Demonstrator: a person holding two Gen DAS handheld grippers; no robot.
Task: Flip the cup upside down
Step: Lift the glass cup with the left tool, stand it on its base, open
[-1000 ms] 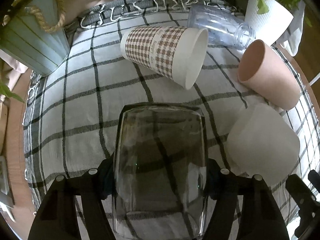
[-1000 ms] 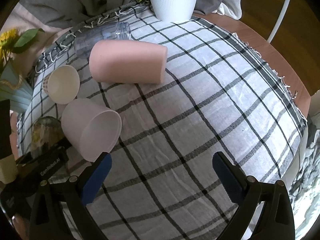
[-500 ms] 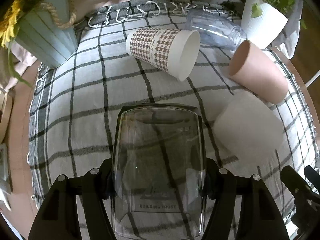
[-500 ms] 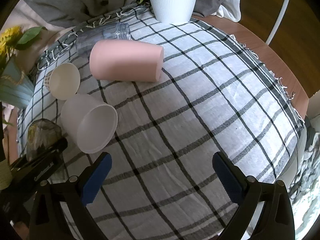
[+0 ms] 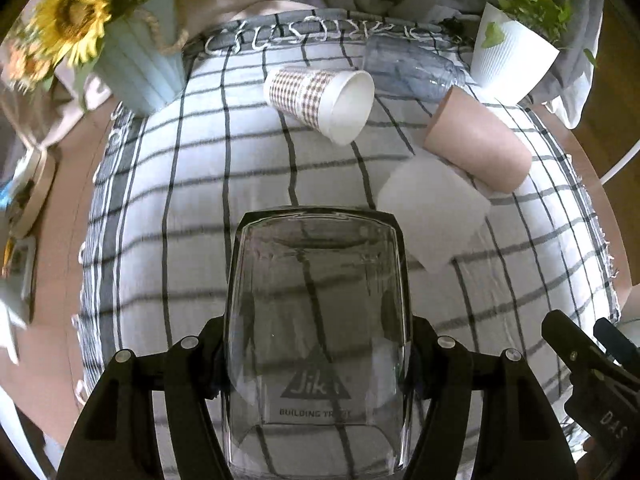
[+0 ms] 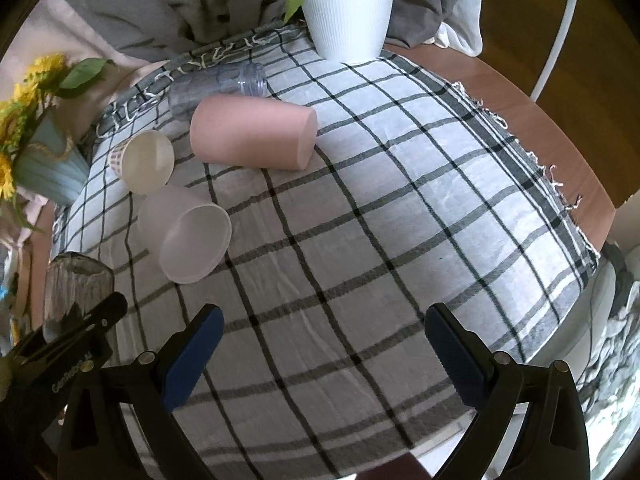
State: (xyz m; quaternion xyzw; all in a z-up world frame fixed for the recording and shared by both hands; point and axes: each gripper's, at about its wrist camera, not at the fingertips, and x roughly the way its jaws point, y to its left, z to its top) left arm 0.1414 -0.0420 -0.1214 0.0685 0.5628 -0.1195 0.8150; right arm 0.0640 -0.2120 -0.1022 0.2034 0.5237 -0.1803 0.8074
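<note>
My left gripper (image 5: 318,340) is shut on a clear glass cup (image 5: 318,320) with a grey triangle logo. It holds the cup above the checked cloth, thick base pointing away from the camera. The same glass (image 6: 74,292) shows at the left edge of the right wrist view, between the left gripper's black fingers. My right gripper (image 6: 322,334) is open and empty above the near part of the cloth (image 6: 380,220).
Several cups lie on their sides on the cloth: a frosted white cup (image 6: 186,236), a pink cup (image 6: 252,136), a checked paper cup (image 5: 320,100) and a clear plastic tumbler (image 6: 218,86). A white plant pot (image 6: 346,12) and a blue sunflower pot (image 5: 140,68) stand at the back.
My left gripper has lifted and pulled back with the glass, so the table looks farther away. My right gripper has also risen and drawn back, still open.
</note>
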